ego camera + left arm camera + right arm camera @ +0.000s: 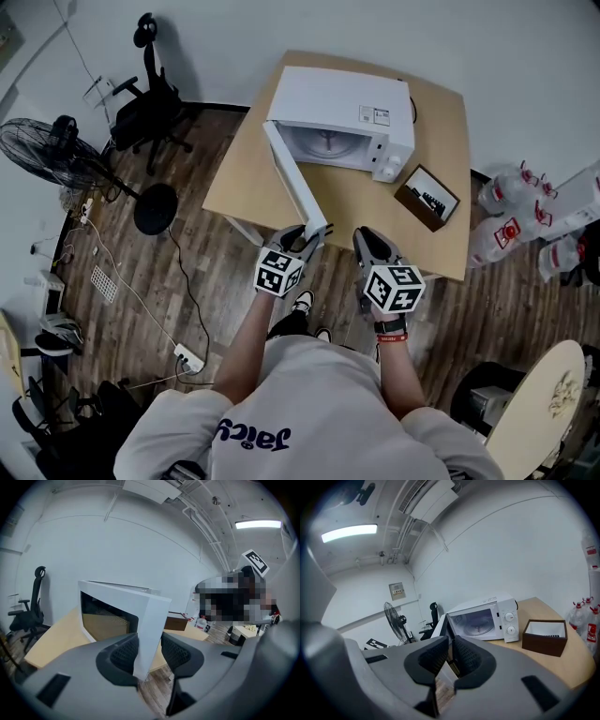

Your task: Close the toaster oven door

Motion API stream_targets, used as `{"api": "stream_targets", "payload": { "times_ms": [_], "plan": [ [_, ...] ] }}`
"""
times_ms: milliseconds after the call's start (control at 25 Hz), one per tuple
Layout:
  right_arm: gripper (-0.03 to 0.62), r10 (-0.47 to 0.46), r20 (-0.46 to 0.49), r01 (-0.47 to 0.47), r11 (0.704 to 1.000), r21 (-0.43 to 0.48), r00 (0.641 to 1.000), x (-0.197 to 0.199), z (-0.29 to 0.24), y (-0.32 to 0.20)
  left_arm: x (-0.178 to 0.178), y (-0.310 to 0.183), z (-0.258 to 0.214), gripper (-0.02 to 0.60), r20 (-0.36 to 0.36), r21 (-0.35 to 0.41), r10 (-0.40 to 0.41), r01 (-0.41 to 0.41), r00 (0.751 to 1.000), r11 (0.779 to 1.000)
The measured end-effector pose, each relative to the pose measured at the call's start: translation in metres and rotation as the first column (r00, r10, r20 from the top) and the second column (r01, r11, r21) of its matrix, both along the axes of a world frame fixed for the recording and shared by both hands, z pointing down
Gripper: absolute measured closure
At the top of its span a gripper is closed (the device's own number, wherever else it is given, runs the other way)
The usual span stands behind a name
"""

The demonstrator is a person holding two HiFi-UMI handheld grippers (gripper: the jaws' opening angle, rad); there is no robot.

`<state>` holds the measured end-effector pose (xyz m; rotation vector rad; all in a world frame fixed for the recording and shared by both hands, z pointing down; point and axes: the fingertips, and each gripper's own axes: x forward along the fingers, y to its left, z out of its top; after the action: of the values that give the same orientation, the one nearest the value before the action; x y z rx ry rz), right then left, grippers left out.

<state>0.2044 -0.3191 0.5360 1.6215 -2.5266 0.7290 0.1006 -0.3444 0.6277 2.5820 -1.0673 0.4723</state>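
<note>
A white toaster oven [337,108] stands on a wooden table [441,122]. Its door [292,183] is swung wide open and points toward me. My left gripper [314,234] is at the door's free end. In the left gripper view the door's edge [150,620] stands between the two pads of that gripper [149,651], and both pads lie against it. My right gripper [367,242] hovers just right of the door's end, touching nothing. In the right gripper view its jaws [451,651] show only a narrow gap with nothing in it, and the oven [487,618] lies ahead with its cavity open.
A dark brown box [427,197] sits on the table right of the oven. Several water bottles [525,211] stand on the floor at the right. An office chair [150,103], a fan [56,155] and floor cables are at the left. A round table [544,403] is at the lower right.
</note>
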Motion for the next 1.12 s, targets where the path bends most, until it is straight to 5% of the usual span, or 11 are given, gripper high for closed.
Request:
{"api": "stream_targets", "payload": {
  "times_ms": [1120],
  "plan": [
    [0.540, 0.107, 0.007, -0.107, 0.994, -0.006, 0.994, 0.040, 0.002, -0.032, 0.062, -0.034, 0.000, 0.428, 0.004, -0.002, 0.074, -0.074, 0.997, 0.997]
  ]
}}
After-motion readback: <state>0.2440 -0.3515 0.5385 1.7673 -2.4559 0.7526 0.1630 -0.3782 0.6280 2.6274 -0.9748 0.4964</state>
